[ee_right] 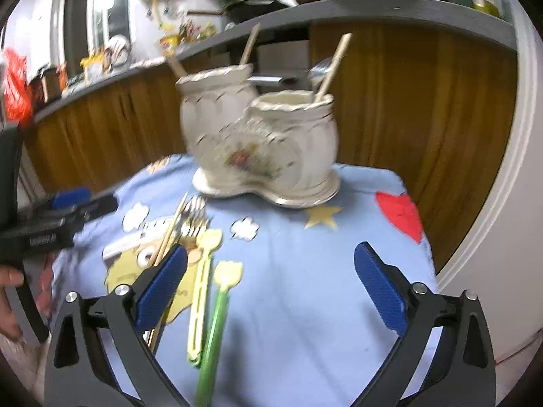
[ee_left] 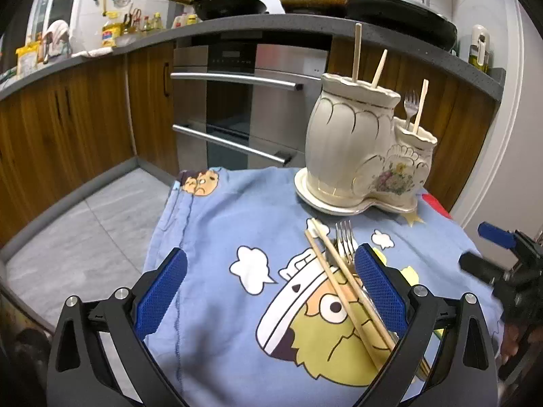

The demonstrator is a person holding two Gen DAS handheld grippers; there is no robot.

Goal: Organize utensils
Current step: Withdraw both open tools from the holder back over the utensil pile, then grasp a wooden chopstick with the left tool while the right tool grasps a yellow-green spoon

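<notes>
Landmark: the cream holder (ee_left: pixel 359 149), two joined pots on one base, at the far edge of the blue cloth (ee_left: pixel 217 224).

- Left gripper (ee_left: pixel 271 291): wide open, holding nothing, low over the cloth in front of the holder.
- Chopsticks (ee_left: pixel 342 285): two lying crossed in front of the holder, beside this gripper's right finger.
- Forks (ee_left: pixel 344 240): a small bunch just right of the chopsticks, tines toward the holder, partly hidden.
- Holder contents: two sticks in the taller pot, one stick and one fork in the lower pot.
- Plastic forks (ee_right: pixel 217 291): yellow and green, in front of the holder, right of the metal forks.
- Right gripper (ee_right: pixel 271 288): wide open, empty; view blurred.

Risk: the sticks and forks overlap, so a closing grip may catch several or scatter them. A loose cloth could drag. A knock could tip the holder.
</notes>
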